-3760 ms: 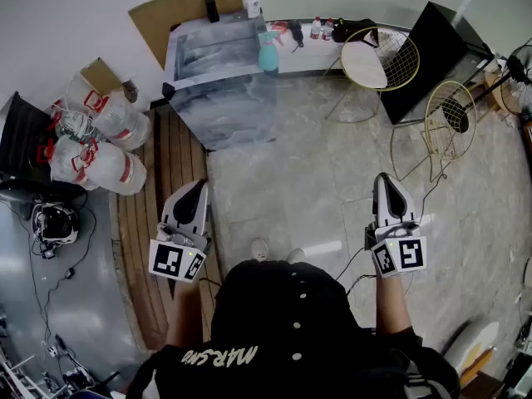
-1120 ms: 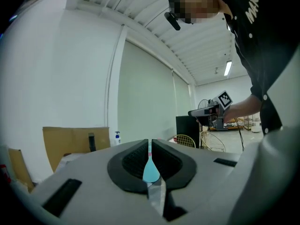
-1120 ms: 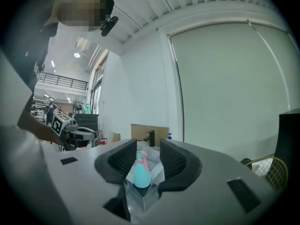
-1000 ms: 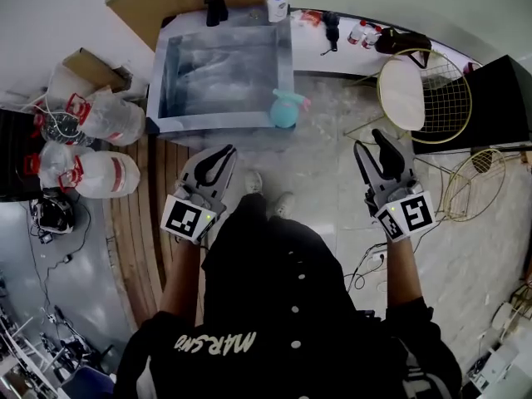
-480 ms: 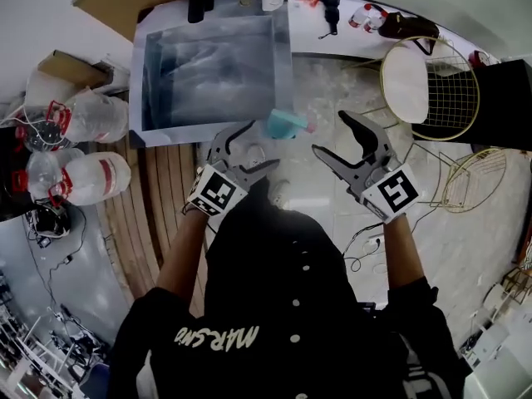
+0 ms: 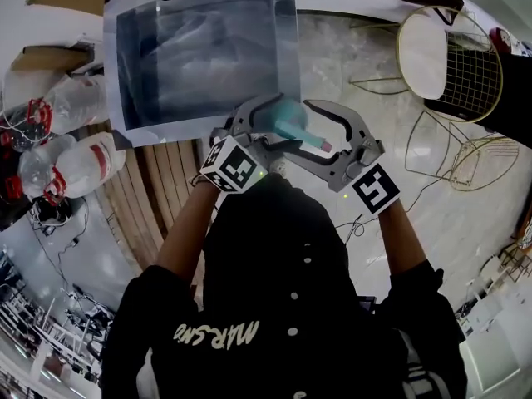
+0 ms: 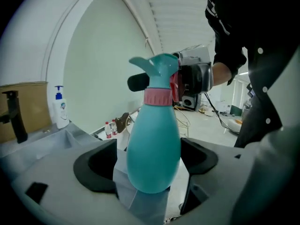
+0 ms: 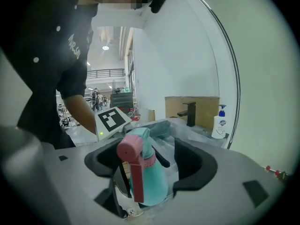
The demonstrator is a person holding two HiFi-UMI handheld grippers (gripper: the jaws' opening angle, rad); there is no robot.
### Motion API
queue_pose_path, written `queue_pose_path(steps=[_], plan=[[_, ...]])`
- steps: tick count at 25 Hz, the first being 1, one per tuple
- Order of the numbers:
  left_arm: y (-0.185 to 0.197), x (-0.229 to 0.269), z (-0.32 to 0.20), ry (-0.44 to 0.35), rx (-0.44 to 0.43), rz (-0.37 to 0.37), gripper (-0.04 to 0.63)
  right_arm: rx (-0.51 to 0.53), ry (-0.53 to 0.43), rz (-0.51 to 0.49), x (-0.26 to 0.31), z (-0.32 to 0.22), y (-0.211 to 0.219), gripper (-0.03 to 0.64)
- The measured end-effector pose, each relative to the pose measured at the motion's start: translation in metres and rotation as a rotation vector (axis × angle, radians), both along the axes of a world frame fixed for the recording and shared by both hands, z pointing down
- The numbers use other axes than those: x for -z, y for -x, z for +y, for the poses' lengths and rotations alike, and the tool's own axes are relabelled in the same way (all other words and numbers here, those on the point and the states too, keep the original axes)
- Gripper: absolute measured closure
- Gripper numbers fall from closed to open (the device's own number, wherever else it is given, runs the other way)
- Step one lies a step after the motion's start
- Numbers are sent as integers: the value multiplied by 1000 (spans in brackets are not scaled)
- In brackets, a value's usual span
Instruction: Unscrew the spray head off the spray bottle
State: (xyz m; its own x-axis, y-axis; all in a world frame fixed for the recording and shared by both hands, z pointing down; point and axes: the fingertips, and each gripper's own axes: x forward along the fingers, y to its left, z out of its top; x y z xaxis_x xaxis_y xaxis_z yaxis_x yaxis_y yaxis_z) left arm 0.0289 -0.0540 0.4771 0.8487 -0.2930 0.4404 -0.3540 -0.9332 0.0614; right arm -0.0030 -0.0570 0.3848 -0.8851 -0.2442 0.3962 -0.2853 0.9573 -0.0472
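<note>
A teal spray bottle [image 6: 283, 119] with a pink collar and pink spray head [image 6: 326, 145] stands at the near corner of the grey table [image 6: 199, 48]. My left gripper [image 6: 281, 121] reaches around the bottle's belly [image 7: 152, 149]. Its jaws are opening, and the pads [image 7: 96, 165] stand a little off the teal body. My right gripper [image 6: 299, 128] comes in from the other side at the level of the spray head [image 8: 133, 149]. Its jaws are opening too, with the head and neck between them, and the pads [image 8: 194, 161] do not press. Each gripper sees the other behind the bottle.
A soap dispenser [image 8: 218, 123] and a black faucet [image 8: 190, 112] stand at the table's far side. White tied bags [image 6: 66, 165] lie on the floor at the left. Gold wire chairs [image 6: 449, 56] stand at the right. Wooden planks [image 6: 158, 198] run beside the table.
Both grippers swung in from either side and now bracket the bottle. Their jaws have spread wide. The bottle and table have come closer in the head view.
</note>
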Motion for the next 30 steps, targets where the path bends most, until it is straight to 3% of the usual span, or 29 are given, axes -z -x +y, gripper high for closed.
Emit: queue_pose_path(steps=[4,6,8,13,18,26,29,30], plan=[[-12,-9,-5,2,-47,-11,193,-11,24,-4,-15,-3,3,279],[-14,-9,-6,-13,-55,-2,196,-32,23,-15,-18,-6,3,324],[-15,-12,-6,-23,-65,3,198,-56,17,-37,-21,-9,2,418],[-15,-14,-7,-20,-92,-3,202,-28,-6,-79,-20,-8,4,453],[-14,-13,-6,-29,-122,-18,206,105,-3,-118,-16,-7,8,456],[-13,-14,-2,-20,-175,-15,207,613,69,-152,-11,7,13,456],[-12,-15,-5,-11,-163,-9,207,589,128,-134,-16,0,14,438],[-11,-15,-5,-14,-163,-9,207,541,147,-126,-18,-4,12,388]])
